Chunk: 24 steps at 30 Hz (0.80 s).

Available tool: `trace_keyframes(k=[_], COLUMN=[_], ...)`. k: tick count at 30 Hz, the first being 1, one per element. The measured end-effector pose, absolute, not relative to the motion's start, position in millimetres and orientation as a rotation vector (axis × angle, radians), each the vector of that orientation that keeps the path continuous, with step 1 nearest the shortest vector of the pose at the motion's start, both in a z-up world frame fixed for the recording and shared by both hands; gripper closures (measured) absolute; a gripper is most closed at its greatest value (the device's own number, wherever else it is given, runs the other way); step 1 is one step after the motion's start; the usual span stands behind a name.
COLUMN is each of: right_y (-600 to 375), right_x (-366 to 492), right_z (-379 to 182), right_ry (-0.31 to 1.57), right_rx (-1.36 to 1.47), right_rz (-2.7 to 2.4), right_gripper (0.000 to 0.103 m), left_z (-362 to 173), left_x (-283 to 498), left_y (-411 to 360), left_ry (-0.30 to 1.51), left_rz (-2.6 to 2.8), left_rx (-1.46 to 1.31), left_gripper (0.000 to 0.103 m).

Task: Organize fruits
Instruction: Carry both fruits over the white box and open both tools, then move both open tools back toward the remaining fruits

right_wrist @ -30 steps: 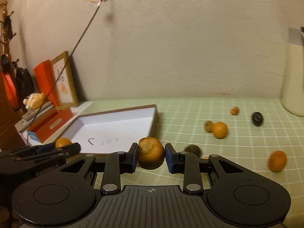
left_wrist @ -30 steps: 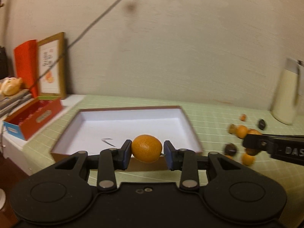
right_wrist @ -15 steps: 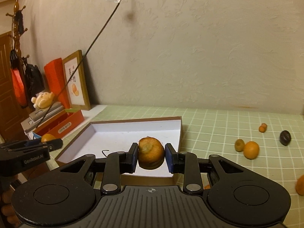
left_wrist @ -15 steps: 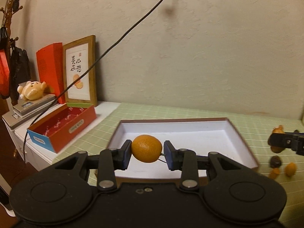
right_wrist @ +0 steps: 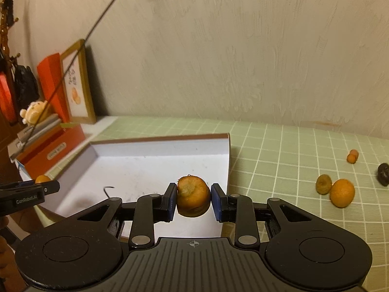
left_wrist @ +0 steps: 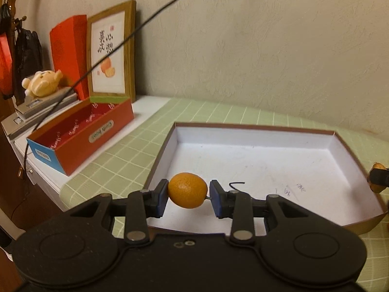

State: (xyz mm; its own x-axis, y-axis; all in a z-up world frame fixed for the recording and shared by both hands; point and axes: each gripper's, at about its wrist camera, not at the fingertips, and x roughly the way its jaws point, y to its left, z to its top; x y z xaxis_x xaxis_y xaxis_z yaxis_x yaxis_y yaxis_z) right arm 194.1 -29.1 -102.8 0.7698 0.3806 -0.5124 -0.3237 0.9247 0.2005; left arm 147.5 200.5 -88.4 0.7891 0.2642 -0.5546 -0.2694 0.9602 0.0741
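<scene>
My left gripper (left_wrist: 188, 196) is shut on a smooth orange kumquat (left_wrist: 187, 189), held over the near left corner of the white tray (left_wrist: 170, 143) with brown walls. My right gripper (right_wrist: 193, 199) is shut on a brownish, dried orange fruit (right_wrist: 193, 198) above the near right part of the same tray (right_wrist: 227, 150). In the right wrist view the left gripper's fingers (right_wrist: 36, 189) show at the left edge with the kumquat (right_wrist: 42, 178). The right gripper's tip with its fruit (left_wrist: 378, 177) peeks in at the right edge of the left wrist view.
Loose fruits lie on the green checked cloth right of the tray: an orange one (right_wrist: 342, 193), a brown dried one (right_wrist: 323, 184), a small orange one (right_wrist: 352, 156), a dark one (right_wrist: 383, 170). A red open box (left_wrist: 80, 133), a framed picture (left_wrist: 111, 51) and a plush toy (left_wrist: 41, 84) stand at the left.
Both grippers have travelled left with their fruits, from beside the tray to over it. The tray now fills more of both views and the loose fruits have slid to the right.
</scene>
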Motion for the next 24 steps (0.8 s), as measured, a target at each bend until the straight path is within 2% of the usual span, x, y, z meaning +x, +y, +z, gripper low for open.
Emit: trace_keyframes(k=[9,10,11,12,13,14,15,17,24], right_y=[-23.8,-22.7,-22.9,-24.2,-24.4,-26.6,-29.2,-32.3,-31.9], right_x=[206.0,205.8,204.5,202.3,200.3,196.0,191.3,183.6,172.1], right_z=[-122.1,-121.7,-120.6,-117.9,-113.9,-107.8,-100.8,-86.6,-71.6], right_ry=[0.628,0.624,0.616,0.599,0.581,0.545,0.505,0.438,0.418], right_rx=[0.069,0.065,0.068,0.082,0.087,0.097,0.112,0.123,0.120], right_rz=[0.365,0.363,0.365,0.373,0.364,0.357,0.354,0.344,0.391], right_gripper=[0.072,0.067,0.063,0.045,0.016,0.010,0.007,0.000,0.000], left_z=[-102.3,-102.0,-100.1,-96.5,-90.2,-81.5,-72.5,-55.7,-48.2], left_x=[159.8,159.8,159.0,158.3,154.9,149.6,144.0,133.6,123.6], left_y=[205.7,205.9,205.4,204.7,203.6,202.0,199.4,190.9,170.3], left_ry=[0.658,0.660,0.655,0.643,0.622,0.585,0.537,0.480,0.479], left_rz=[0.320,0.326,0.332,0.335,0.343,0.355,0.362,0.349,0.309], left_rx=[-0.010,-0.013,-0.012,-0.010,-0.011,-0.017,-0.014,0.013,0.066], left_gripper=[0.074,0.072,0.064,0.048,0.035,0.010,0.006,0.006,0.006])
